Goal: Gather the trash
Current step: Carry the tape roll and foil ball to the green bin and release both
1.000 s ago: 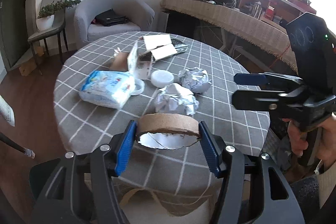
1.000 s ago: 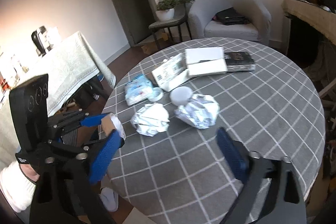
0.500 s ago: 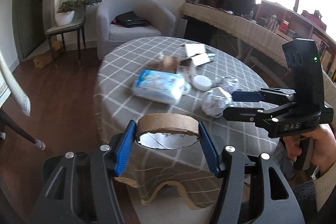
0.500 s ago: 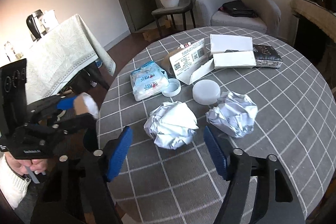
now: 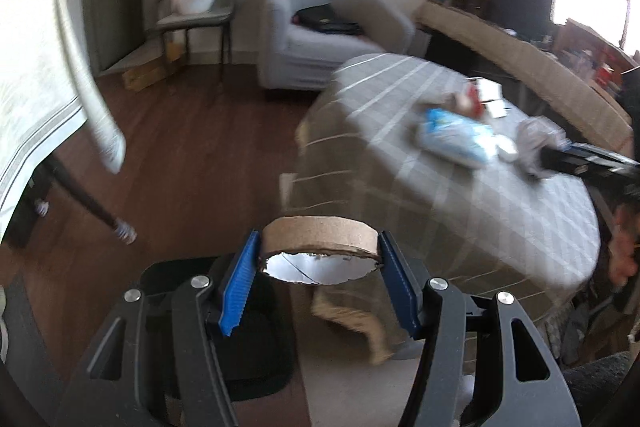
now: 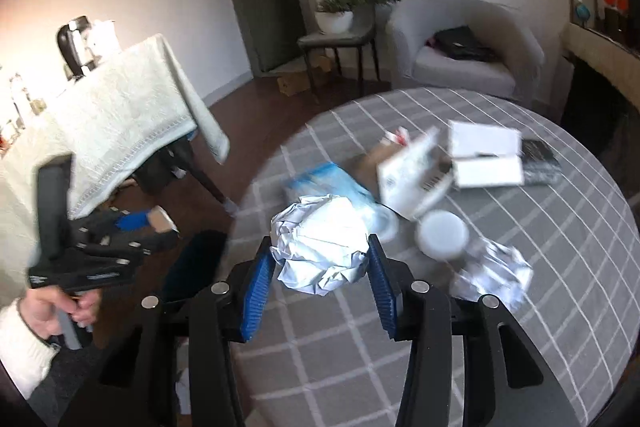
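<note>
My left gripper [image 5: 318,267] is shut on a brown cardboard roll [image 5: 320,241] and holds it off the table's left edge, above a black bin [image 5: 244,331] on the floor. My right gripper [image 6: 320,267] is shut on a crumpled white paper ball [image 6: 320,247] over the grey checked round table [image 6: 500,327]. A second paper ball [image 6: 492,275] lies to its right on the table. The left gripper [image 6: 132,223] with the roll shows at the left of the right wrist view.
On the table lie a blue tissue pack [image 6: 324,179], a white round lid [image 6: 442,229], an open white box [image 6: 416,167] and a black book [image 6: 540,163]. A cloth-covered table [image 6: 112,119] stands left. A grey armchair [image 5: 320,35] and a chair stand behind.
My left gripper swung left off the table with the roll, to above the bin. My right gripper moved onto the near paper ball and closed on it.
</note>
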A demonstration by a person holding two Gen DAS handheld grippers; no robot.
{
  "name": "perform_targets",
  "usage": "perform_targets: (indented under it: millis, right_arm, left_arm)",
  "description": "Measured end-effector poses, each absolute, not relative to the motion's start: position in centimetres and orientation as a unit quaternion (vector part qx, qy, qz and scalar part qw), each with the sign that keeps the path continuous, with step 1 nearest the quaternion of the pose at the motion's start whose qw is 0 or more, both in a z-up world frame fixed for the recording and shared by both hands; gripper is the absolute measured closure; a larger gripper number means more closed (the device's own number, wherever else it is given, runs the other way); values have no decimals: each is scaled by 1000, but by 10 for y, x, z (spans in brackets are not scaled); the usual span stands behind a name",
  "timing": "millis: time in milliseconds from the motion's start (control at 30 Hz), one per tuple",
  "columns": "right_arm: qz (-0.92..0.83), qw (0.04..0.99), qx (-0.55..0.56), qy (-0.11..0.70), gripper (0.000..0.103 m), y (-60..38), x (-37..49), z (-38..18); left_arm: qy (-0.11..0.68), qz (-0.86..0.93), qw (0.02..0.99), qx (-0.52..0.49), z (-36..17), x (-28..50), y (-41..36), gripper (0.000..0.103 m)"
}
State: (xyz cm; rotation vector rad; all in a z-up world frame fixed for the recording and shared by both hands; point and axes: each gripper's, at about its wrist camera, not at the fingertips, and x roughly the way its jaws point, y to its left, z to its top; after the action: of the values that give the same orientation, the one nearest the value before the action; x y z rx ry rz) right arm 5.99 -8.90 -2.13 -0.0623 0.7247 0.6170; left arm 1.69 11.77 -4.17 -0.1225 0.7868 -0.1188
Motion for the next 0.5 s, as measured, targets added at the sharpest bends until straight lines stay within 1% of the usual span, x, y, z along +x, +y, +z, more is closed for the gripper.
perform_targets:
  millis: [300, 500]
  right_arm:
    - [356, 865, -41, 351, 56, -19, 54, -17]
    - [392, 845, -61, 359, 56, 35, 43, -25]
  left_arm:
    - [438, -1, 895, -89, -83, 14, 183, 40]
    - [466, 17, 879, -98, -104, 10, 207, 40]
